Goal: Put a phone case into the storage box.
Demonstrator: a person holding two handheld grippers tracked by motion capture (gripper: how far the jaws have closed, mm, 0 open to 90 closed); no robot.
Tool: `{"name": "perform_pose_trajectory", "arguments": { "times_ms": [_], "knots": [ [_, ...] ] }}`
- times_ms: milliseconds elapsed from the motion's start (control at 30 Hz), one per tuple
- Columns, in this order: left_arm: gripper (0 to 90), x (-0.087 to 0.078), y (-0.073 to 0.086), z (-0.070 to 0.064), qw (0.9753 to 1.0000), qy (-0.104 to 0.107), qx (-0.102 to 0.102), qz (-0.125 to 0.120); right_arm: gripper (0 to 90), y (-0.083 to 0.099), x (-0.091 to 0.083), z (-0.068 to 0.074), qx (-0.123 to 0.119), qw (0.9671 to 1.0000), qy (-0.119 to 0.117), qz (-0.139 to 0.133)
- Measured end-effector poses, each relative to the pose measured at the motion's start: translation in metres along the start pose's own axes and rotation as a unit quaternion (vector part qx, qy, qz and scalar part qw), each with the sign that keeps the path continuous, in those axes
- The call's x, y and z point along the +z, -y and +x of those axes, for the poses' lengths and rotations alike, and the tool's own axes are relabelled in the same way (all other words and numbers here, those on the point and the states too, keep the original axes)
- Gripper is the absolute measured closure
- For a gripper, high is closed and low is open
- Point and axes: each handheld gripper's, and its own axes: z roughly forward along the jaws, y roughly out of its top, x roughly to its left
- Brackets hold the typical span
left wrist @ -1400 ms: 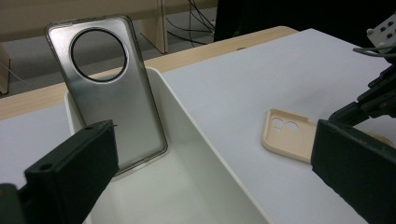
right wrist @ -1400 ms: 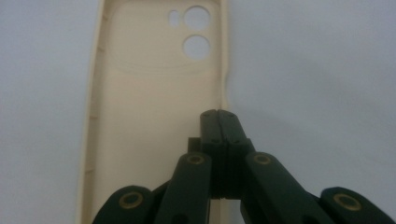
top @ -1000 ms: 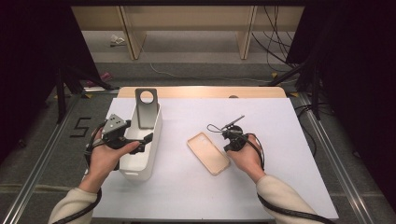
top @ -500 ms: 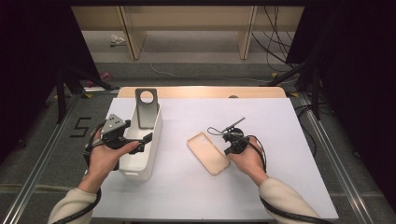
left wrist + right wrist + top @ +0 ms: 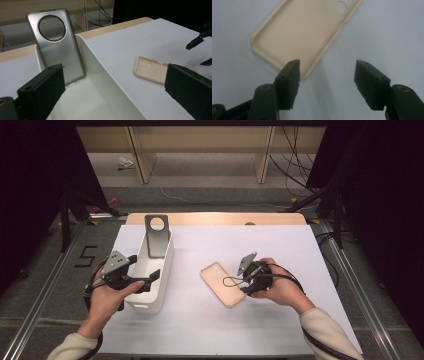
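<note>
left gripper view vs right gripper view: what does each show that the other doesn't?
Left gripper view alone: the grey phone case with a round cutout standing against the end wall of the white bin, with the left gripper open over the bin, and the other gripper's jaw tips at far right.

Right gripper view alone: the right gripper open close above the table.

Both: the beige phone case lying hollow side up on the white table.

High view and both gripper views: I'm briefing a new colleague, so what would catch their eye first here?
Probably the grey phone case with its big round camera hole, standing upright against the far end of the white bin at table left. Next, the beige phone case lying hollow side up near the table's middle, with the right gripper open just beside its edge. The left gripper is open over the bin.
</note>
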Motion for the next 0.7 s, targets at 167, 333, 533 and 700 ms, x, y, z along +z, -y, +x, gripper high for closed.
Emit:
{"name": "perform_pose_trajectory", "arguments": {
  "times_ms": [167,333,533,700],
  "knots": [
    [2.2,-0.003,0.004,-0.004,1.0,0.005,0.004,0.002,26.7,-0.004,-0.004,0.006,-0.069,0.9975,-0.009,0.015],
    [2.1,-0.003,0.007,-0.007,0.9999,0.008,0.009,0.006,24.7,-0.009,-0.004,0.016,-0.117,0.9927,-0.018,0.024],
    [2.1,-0.003,0.007,-0.007,0.9999,0.008,0.009,0.005,26.1,-0.015,0.004,0.027,-0.171,0.9832,-0.031,0.056],
    [2.0,-0.002,0.008,-0.007,0.9999,0.009,0.009,0.006,28.7,-0.019,0.01,0.031,-0.195,0.9778,-0.031,0.069]
  ]
}}
